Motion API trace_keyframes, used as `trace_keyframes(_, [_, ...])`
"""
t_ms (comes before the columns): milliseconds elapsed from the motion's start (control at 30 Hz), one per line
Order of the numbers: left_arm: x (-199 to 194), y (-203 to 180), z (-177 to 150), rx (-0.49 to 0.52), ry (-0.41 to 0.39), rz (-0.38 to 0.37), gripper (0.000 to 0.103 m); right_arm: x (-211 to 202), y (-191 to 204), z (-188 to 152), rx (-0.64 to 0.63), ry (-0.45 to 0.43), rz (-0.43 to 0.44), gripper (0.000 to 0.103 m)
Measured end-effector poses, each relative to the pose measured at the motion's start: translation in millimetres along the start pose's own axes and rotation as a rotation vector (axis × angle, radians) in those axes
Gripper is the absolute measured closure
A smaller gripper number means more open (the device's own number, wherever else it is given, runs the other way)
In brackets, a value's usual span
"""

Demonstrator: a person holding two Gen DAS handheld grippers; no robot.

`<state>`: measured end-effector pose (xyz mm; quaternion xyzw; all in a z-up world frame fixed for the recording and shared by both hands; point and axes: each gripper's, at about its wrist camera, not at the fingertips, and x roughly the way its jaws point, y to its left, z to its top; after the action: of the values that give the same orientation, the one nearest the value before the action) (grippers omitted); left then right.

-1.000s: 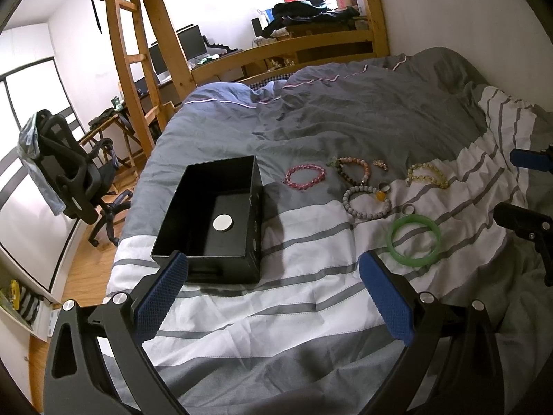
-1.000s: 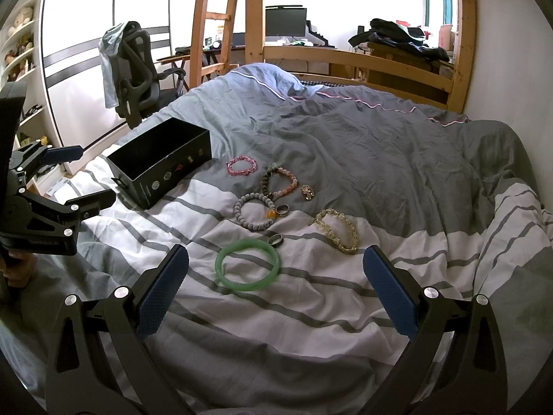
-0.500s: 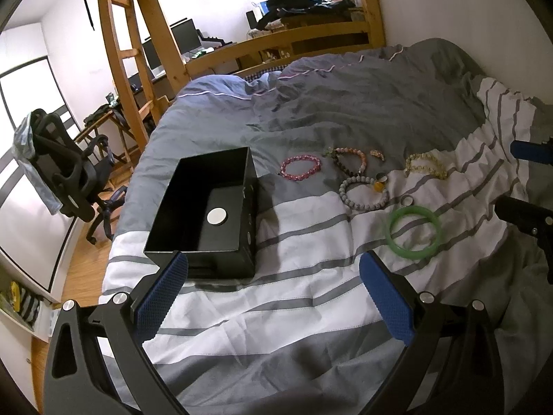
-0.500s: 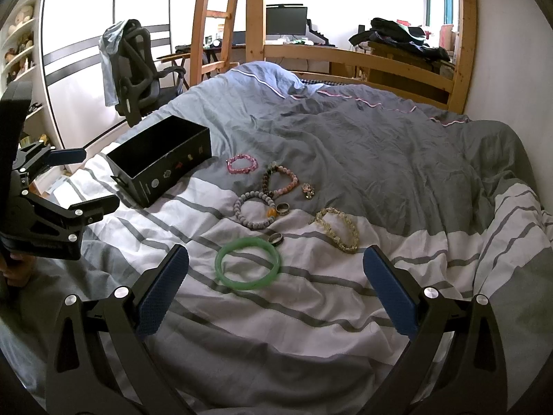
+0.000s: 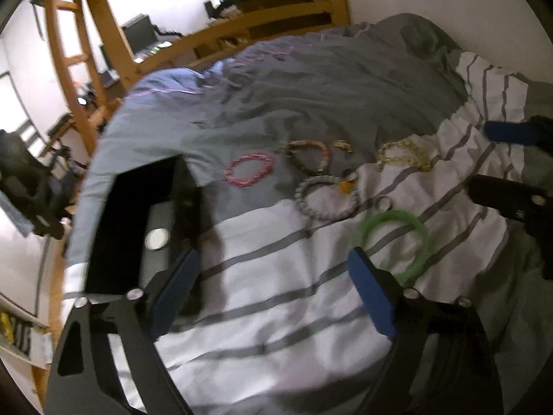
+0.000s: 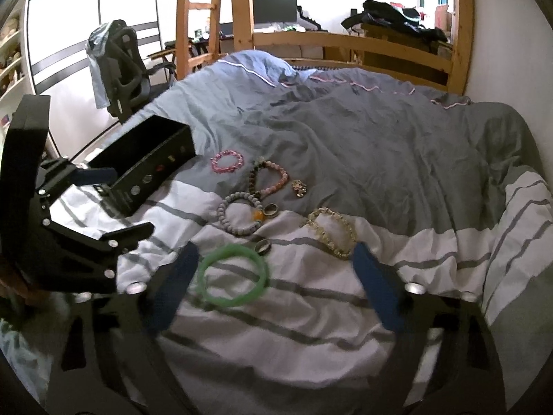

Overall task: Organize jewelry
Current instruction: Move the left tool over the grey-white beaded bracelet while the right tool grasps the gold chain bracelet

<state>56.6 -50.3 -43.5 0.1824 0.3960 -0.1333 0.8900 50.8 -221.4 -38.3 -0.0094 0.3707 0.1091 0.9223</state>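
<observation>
2 grippers, both mine and both with jaws spread wide on nothing, hang over a striped duvet (image 6: 311, 328) where the jewelry lies loose and unsorted. My right gripper (image 6: 276, 290) faces the green bangle (image 6: 233, 275), which sits just ahead of its left blue pad (image 6: 172, 287), nearest of all the pieces and, by my reading, the likeliest first pick. Just beyond the bangle lies a small ring (image 6: 262, 246); farther on, a grey beaded bracelet (image 6: 240, 216) with an orange charm, a second ring (image 6: 271, 209) touching it, a brown and pink beaded bracelet (image 6: 269, 180), a pink bracelet (image 6: 228, 162), a small gold charm (image 6: 299, 187) and a yellow beaded bracelet (image 6: 331, 231) off to the right. My left gripper (image 5: 273, 292) hangs beside the open black box (image 5: 138, 221), its left pad over the box's near corner, probably to steady the box or wait for a handover. The box sits on the bed to the left of the pieces, well apart from the bangle, with only a round white disc (image 5: 156, 238) visible on its floor. The left view is blurred, so finer detail inside the box cannot be made out. Nothing has reached the box yet; the sorting looks barely begun.
</observation>
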Motion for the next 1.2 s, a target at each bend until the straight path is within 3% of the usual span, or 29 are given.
trace_keyframes(100, [22.5, -4.2, 12.0, -0.021, 0.010, -0.049, 0.021, 19.0, -10.1, 7.2, 0.026, 0.035, -0.004, 0.036])
trace_keyframes(267, [65.0, -12.0, 28.7, -0.055, 0.042, -0.096, 0.022, 58.6, -30.6, 15.9, 0.080, 0.102, -0.011, 0.059])
trace_keyframes(400, [92.8, -18.6, 35.0, -0.061, 0.079, -0.131, 0.030, 89.8, -39.8, 16.1, 0.113, 0.150, -0.013, 0.065])
trace_keyframes(500, [113.7, -25.7, 35.6, -0.042, 0.122, -0.108, 0.040, 114.0, -40.4, 15.8, 0.106, 0.190, -0.026, 0.071])
trace_keyframes(600, [121.0, -26.3, 35.0, -0.051, 0.143, -0.118, 0.045, 130.0, -39.8, 15.0, 0.093, 0.213, -0.043, 0.084])
trace_keyframes(667, [120.7, -24.6, 35.9, -0.058, 0.161, -0.116, 0.057, 132.0, -40.7, 15.1, 0.100, 0.203, -0.039, 0.090])
trace_keyframes(733, [120.0, -17.9, 38.9, -0.083, 0.168, -0.125, 0.083, 127.2, -42.5, 17.6, 0.105, 0.175, -0.036, 0.094])
trace_keyframes(800, [119.4, -7.3, 41.2, -0.132, 0.183, -0.131, 0.094, 118.3, -45.3, 21.9, 0.129, 0.127, -0.029, 0.095])
trace_keyframes(933, [114.3, 4.6, 42.7, -0.182, 0.188, -0.173, 0.094, 97.1, -45.0, 32.1, 0.154, 0.040, -0.014, 0.095])
trace_keyframes(1100, [97.9, 2.2, 46.0, -0.148, 0.136, -0.158, 0.094, 80.8, -38.4, 37.4, 0.140, -0.022, -0.005, 0.095])
trace_keyframes(1200, [87.6, 9.6, 50.5, -0.165, 0.112, -0.170, 0.103, 76.7, -37.7, 40.4, 0.141, -0.050, 0.001, 0.095])
